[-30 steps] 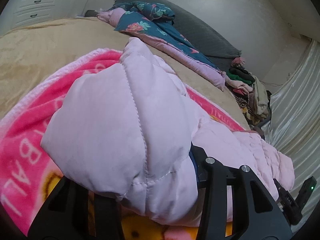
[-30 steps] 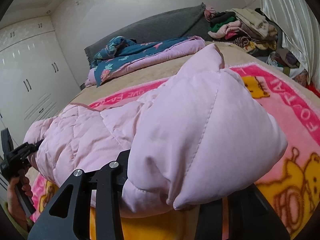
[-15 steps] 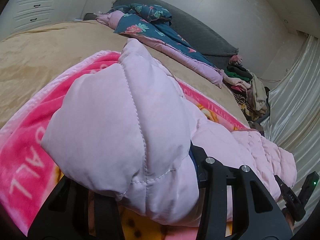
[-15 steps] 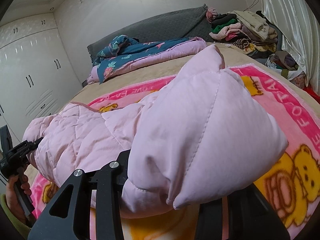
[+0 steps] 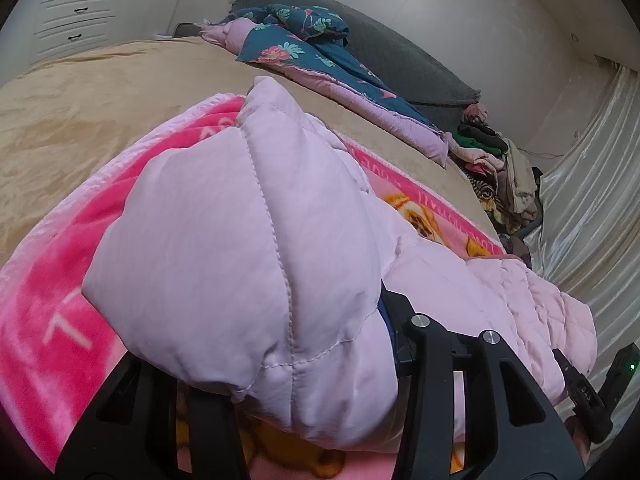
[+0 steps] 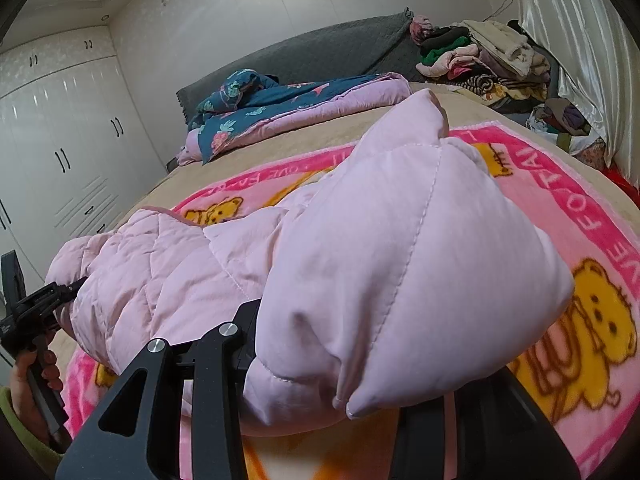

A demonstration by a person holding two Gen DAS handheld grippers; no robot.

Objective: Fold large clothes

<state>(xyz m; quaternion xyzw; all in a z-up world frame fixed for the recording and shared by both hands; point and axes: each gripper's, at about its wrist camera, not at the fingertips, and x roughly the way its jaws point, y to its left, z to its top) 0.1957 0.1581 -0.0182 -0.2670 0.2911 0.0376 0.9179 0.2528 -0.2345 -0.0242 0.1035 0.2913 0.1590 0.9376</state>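
Two claws hold one puffy pink coat (image 5: 248,248) up over the bed (image 5: 80,112). The left claw (image 5: 304,392) is squeezed shut on one thick end of the coat, and the cloth bulges out over its fingers. The right claw (image 6: 320,396) is shut on the other end the same way.

The coat hangs between the two claws like a bridge. Its long side runs straight from one claw to the other, side to side across the pink bear blanket (image 6: 592,320). The blanket lies flat on the bed, right under the coat. From each claw, the rest of the coat stretches away toward the other claw, so both hands are just as near to it.

The puffy corners at each end point forward, toward the blue flowered quilt (image 6: 260,108) and the gray headboard (image 6: 320,52) at the far end of the bed.

I think the next move is to lay the coat down on the blanket, keeping its long side level so it does not bunch up.
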